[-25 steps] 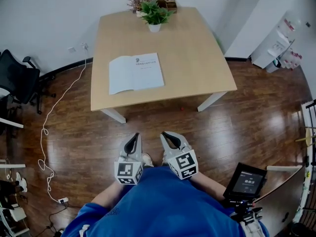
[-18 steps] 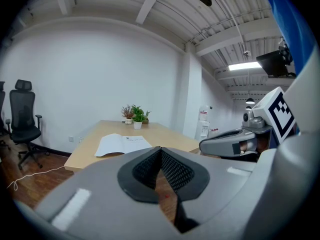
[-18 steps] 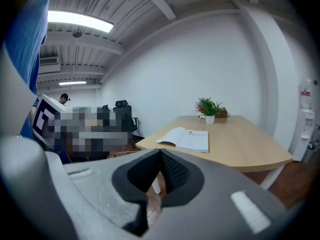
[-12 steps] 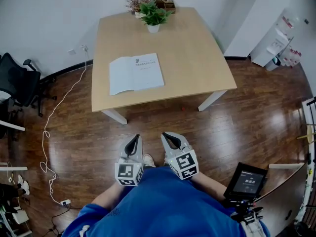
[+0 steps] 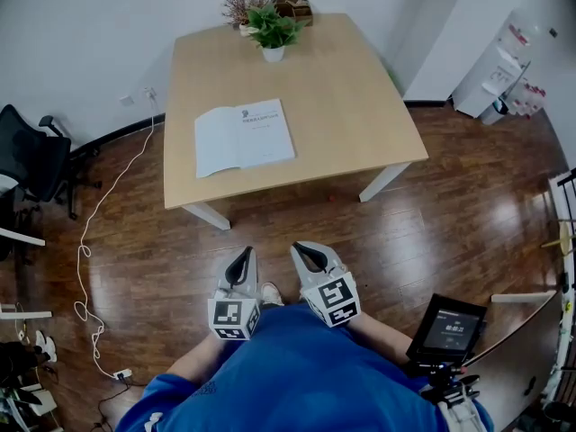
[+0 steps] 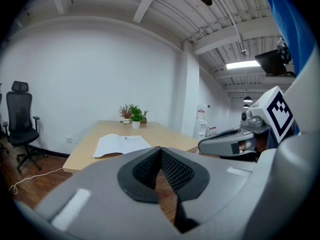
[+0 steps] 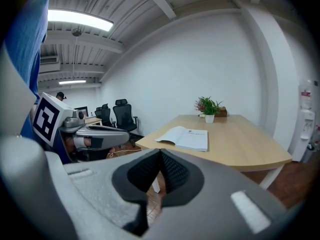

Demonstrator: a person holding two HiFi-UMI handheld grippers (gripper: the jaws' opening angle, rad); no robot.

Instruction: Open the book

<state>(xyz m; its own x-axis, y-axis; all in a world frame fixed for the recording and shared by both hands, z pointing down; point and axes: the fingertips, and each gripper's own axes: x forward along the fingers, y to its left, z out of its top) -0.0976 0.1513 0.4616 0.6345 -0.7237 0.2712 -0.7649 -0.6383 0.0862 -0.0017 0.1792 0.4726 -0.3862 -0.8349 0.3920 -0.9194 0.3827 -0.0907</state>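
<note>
A white book [image 5: 243, 136] lies flat on the wooden table [image 5: 351, 88], near its front left corner, with a fold line left of the printed page. It also shows in the left gripper view as the book [image 6: 120, 144] and in the right gripper view as the book [image 7: 187, 138]. My left gripper [image 5: 241, 257] and right gripper [image 5: 301, 248] hang side by side close to my body, over the floor and well short of the table. Both are shut with nothing between the jaws. Each camera looks along its own gripper, left gripper [image 6: 160, 151] and right gripper [image 7: 160, 154], toward the table.
A potted plant [image 5: 270, 30] and a small box stand at the table's far edge. A black office chair [image 5: 27, 156] and a white cable [image 5: 85, 241] are on the floor at left. A dark screen on a stand [image 5: 447, 331] is at my right, and white shelving [image 5: 504, 70] at far right.
The head view has drifted a little, so the table sits slightly further left. Both grippers and the book keep their places.
</note>
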